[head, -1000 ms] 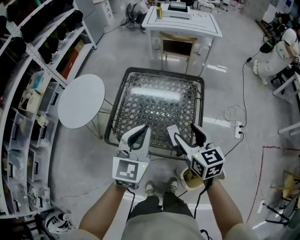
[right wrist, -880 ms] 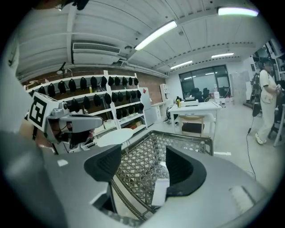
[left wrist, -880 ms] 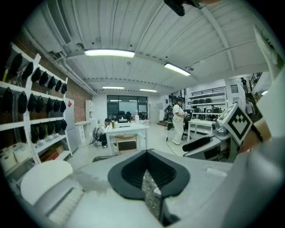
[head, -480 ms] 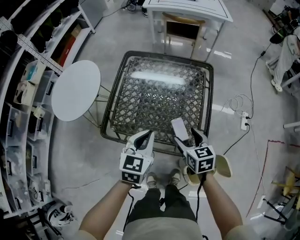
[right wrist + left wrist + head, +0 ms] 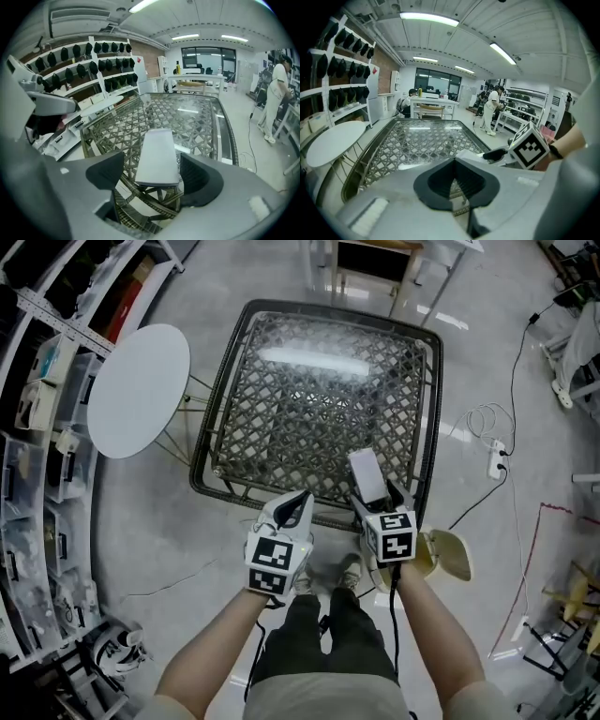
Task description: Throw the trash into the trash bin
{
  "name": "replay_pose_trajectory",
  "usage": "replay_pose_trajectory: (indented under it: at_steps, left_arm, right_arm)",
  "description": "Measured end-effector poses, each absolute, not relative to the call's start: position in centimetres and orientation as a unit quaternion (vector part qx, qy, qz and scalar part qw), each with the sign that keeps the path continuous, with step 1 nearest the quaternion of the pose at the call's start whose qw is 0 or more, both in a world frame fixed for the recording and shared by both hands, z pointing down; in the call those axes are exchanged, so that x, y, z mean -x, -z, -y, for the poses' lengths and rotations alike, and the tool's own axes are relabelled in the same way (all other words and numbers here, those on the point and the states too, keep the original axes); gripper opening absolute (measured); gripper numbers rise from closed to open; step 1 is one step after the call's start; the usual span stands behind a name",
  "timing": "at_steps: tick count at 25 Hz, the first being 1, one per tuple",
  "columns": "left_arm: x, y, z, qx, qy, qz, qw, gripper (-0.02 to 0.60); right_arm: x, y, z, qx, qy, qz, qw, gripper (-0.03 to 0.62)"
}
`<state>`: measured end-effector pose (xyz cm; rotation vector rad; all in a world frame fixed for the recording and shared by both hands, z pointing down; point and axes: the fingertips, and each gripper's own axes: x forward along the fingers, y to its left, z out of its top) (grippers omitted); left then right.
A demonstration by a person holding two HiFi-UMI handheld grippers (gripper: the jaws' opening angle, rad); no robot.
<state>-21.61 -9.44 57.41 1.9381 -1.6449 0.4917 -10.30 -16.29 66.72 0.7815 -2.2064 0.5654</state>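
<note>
The right claw (image 5: 379, 506) stands with its jaws spread wide, and they have just been opening. A flat white rectangular piece of trash (image 5: 157, 157) lies between them and reaches forward past the tips over the near edge of the glass-topped lattice desk (image 5: 309, 418). The piece sits close against the right jaw, with a clear gap to the left one, so neither pad presses on it. Whether its far end rests on the desk cannot be told. That loose fit suggests the claw is lining up on the piece along its length, so the pads can close across its narrow width. A beige bin (image 5: 448, 555), probably the trash bin, stands on the floor below and just to the right of this claw, beside the person's hand, so the carry to it looks short. The left claw (image 5: 302, 495) has its jaws together and holds nothing. It hangs just to the left of the right claw, likely kept clear because one claw is enough for so light a piece.
</note>
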Motion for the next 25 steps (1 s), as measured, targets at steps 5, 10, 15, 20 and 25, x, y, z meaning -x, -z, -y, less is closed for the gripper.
replay_pose_trajectory:
  at_steps: [5, 10, 15, 20, 25]
  left_arm:
    - [21.2, -58.9, 8.9, -0.717, -0.183, 0.609, 0.285, 0.003]
    - [21.0, -58.8, 7.9, -0.716, -0.183, 0.609, 0.288, 0.003]
    - [21.6, -57.8, 7.6, -0.712, -0.18, 0.617, 0.281, 0.003]
    - [22.2, -55.4, 7.0, -0.714, -0.18, 0.624, 0.262, 0.003]
    - [22.7, -50.3, 7.4, -0.722, -0.17, 0.632, 0.225, 0.003]
  right_arm:
    - [10.3, -68.5, 16.4, -0.298, -0.218, 0.849, 0.377, 0.342]
    - [9.7, -68.6, 16.1, -0.303, -0.219, 0.845, 0.381, 0.308]
    - [10.1, -67.1, 15.9, -0.3, -0.231, 0.852, 0.361, 0.297]
    - [10.0, -62.2, 14.8, -0.29, -0.223, 0.871, 0.327, 0.293]
    - [9.8, -54.7, 14.5, -0.29, -0.21, 0.892, 0.275, 0.291]
